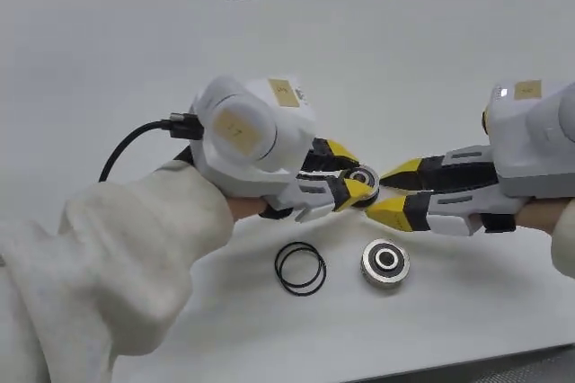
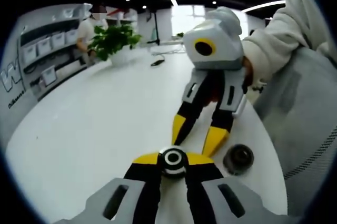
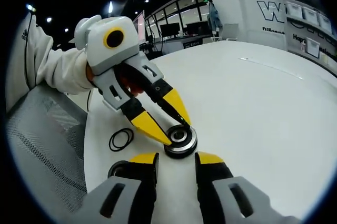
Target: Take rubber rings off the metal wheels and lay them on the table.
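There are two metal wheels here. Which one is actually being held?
The wheel clamped in the left gripper. The other wheel lies loose on the table, beside the black rubber rings.

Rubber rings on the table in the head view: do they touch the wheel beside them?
No, the rubber rings lie apart from the wheel, with bare table between them.
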A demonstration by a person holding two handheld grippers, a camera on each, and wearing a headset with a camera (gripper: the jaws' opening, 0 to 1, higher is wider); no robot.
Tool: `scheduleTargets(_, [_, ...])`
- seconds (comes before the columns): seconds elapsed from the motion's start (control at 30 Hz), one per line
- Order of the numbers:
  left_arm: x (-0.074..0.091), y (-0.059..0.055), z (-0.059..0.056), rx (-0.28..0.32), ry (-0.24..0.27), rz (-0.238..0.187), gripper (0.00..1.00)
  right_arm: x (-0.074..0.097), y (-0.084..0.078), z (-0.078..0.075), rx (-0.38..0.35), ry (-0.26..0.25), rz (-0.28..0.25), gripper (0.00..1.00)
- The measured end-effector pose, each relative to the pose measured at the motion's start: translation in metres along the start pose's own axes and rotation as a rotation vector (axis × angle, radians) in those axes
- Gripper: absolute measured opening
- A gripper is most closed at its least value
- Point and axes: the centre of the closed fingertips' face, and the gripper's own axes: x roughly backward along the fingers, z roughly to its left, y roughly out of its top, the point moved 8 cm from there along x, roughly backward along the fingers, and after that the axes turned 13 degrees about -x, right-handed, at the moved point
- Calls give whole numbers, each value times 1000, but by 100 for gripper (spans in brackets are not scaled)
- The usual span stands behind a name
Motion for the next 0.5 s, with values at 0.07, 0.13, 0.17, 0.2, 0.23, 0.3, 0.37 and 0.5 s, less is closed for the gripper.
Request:
scheduleTargets(0.07, [0, -1, 0, 2, -1, 2, 17, 0, 0, 0, -2, 0, -2, 25])
scheduleTargets(0.13, [0, -1, 0, 12, -3, -3, 17, 0, 1, -1, 1, -1, -3, 25])
scheduleTargets(0.17, [0, -1, 0, 14, -3, -3, 17, 0, 1, -1, 3, -3, -3, 24])
scheduleTargets(0.2, [0, -2, 0, 13, -2, -1, 16, 0, 1, -1, 6, -5, -5, 24])
scheduleTargets(0.23, [0, -2, 0, 12, -4, -5, 16, 0, 1, -1, 8, -7, -7, 24])
scheduleTargets(0.3, [0, -2, -1, 24, -8, -7, 15, 0, 3, -2, 17, -12, -13, 24])
scheduleTargets(0.37, [0, -3, -1, 27, -6, -7, 15, 0, 4, -2, 29, -16, -17, 23])
scheduleTargets(0.5, [0, -4, -2, 25, -3, -8, 14, -1, 4, -2, 61, -25, -13, 19])
